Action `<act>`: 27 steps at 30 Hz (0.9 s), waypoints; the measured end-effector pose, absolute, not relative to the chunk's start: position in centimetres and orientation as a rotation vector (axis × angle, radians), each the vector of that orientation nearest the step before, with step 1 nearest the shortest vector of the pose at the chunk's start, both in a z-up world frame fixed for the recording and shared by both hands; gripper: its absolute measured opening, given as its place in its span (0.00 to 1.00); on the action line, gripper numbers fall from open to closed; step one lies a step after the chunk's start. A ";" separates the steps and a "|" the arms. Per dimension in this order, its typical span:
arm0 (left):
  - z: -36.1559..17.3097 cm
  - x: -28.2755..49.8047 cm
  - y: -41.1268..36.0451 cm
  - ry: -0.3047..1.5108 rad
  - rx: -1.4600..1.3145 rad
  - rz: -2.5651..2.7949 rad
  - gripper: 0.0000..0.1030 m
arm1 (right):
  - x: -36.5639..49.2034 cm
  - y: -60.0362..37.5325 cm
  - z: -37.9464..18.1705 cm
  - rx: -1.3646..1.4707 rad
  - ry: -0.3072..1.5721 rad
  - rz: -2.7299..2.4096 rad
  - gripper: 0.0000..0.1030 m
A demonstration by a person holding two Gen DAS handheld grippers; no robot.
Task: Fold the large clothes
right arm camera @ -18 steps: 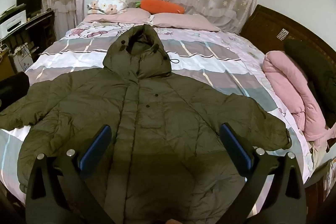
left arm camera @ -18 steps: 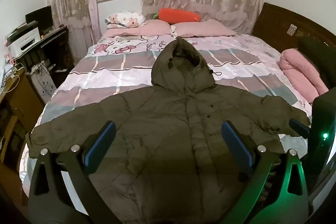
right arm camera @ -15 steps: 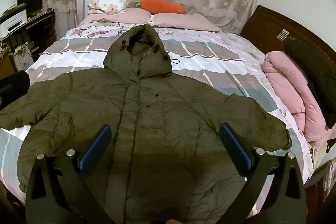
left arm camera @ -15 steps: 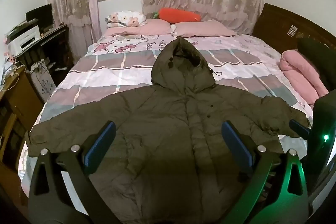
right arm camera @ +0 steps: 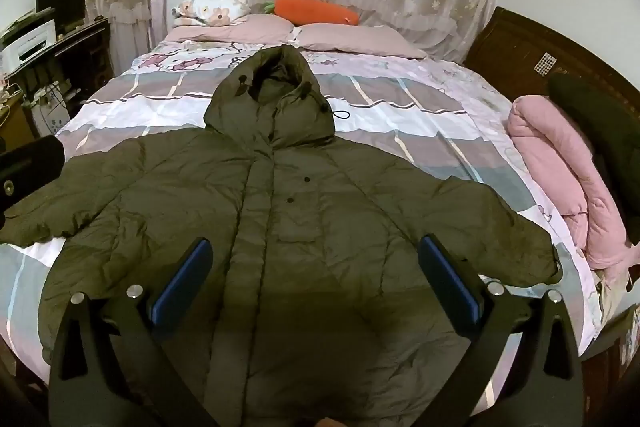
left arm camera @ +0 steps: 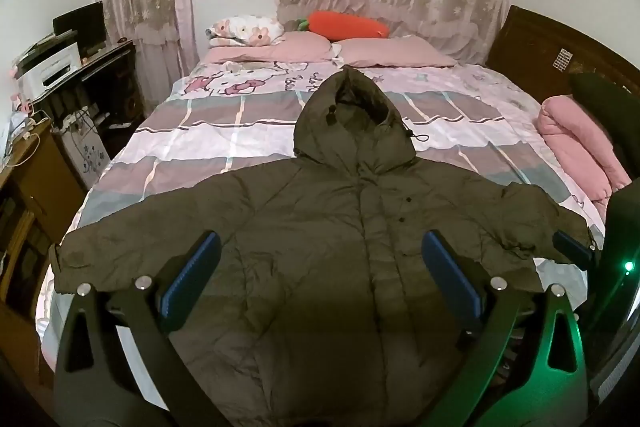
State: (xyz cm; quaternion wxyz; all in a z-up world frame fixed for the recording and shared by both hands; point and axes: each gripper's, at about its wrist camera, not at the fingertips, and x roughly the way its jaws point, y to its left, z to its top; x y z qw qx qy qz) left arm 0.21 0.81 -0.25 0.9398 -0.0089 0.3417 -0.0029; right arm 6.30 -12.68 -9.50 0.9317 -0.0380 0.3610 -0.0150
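An olive-green hooded puffer jacket [left arm camera: 320,227] [right arm camera: 288,227] lies front up and spread flat on the bed [left arm camera: 192,143], hood toward the pillows, both sleeves stretched out sideways. My left gripper [left arm camera: 322,279] hovers above the jacket's lower body, wide open, blue pads apart with nothing between them. My right gripper [right arm camera: 314,279] hangs over the lower front the same way, open and empty. In the left wrist view, part of the right gripper shows at the right edge near the sleeve cuff [left arm camera: 568,239]. The jacket's hem is hidden below the fingers.
Pink pillows [left arm camera: 396,51] and an orange carrot cushion [left arm camera: 348,25] lie at the head of the bed. A rolled pink quilt [right arm camera: 560,179] and a dark garment [right arm camera: 592,107] sit at the right side. A desk with a printer [left arm camera: 52,67] stands left.
Both views have shifted only slightly; the jacket lies as before and both grippers stay wide open.
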 end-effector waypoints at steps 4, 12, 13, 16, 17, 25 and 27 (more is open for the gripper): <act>-0.2 0.2 0.9 0.700 -0.021 -0.003 0.98 | 6.4 -12.7 -9.7 -0.078 0.740 -0.030 0.99; -0.8 0.1 1.4 0.707 -0.027 -0.006 0.98 | 6.4 -12.6 -9.9 -0.076 0.743 -0.029 0.99; -0.9 0.0 1.5 0.708 -0.028 -0.006 0.98 | 6.3 -12.5 -10.0 -0.077 0.745 -0.028 0.99; -1.0 0.1 1.5 0.714 -0.031 -0.003 0.98 | 6.2 -12.2 -10.3 -0.076 0.751 -0.025 0.99; -1.1 0.0 1.6 0.715 -0.032 -0.003 0.98 | 6.2 -12.1 -10.5 -0.075 0.754 -0.025 0.99; -1.4 -0.3 1.9 0.720 -0.034 -0.001 0.98 | 6.3 -12.2 -10.5 -0.072 0.760 -0.022 0.99; -1.6 -0.5 2.1 0.721 -0.034 0.001 0.98 | 6.3 -12.3 -10.8 -0.072 0.764 -0.020 0.99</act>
